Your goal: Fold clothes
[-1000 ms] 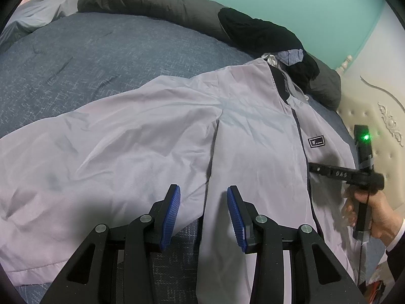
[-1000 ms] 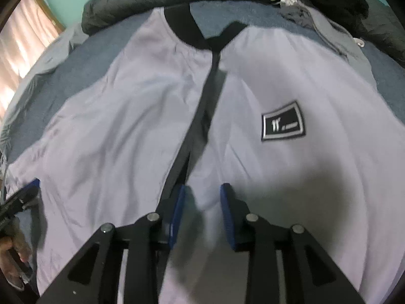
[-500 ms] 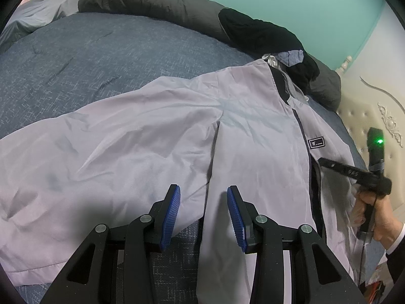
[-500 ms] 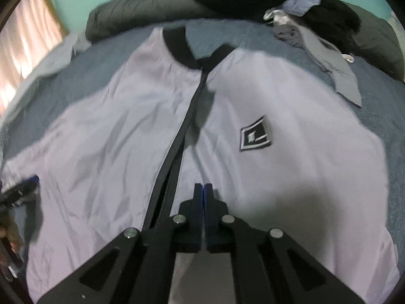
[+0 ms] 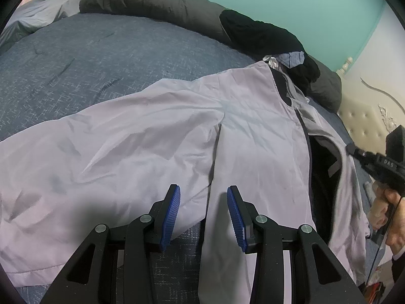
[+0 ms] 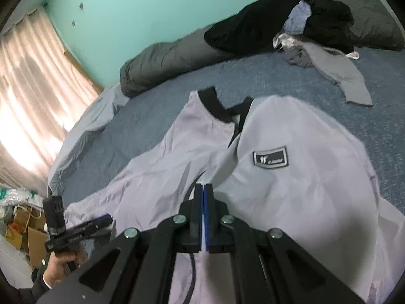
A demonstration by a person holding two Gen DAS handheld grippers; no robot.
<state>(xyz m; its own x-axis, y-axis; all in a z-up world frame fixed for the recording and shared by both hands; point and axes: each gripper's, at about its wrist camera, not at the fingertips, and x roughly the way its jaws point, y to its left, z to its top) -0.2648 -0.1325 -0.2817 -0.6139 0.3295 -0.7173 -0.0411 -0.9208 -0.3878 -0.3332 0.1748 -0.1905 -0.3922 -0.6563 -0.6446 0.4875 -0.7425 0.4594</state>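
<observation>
Barely begun: right jaws (image 6: 203,192) clamped on jacket (image 6: 291,190) front edge, lifting it open; left jaws (image 5: 203,215) apart, empty, over the sleeve; folds all remain.

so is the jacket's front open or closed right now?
Open: the right gripper, jaws shut on the zipper edge, lifts the badge-side panel off the jacket, baring its dark lining.

The right gripper (image 6: 204,190) was clamped on the front panel edge of the grey jacket (image 6: 291,192), which lay lifted above the blue bedspread (image 6: 379,96).
</observation>
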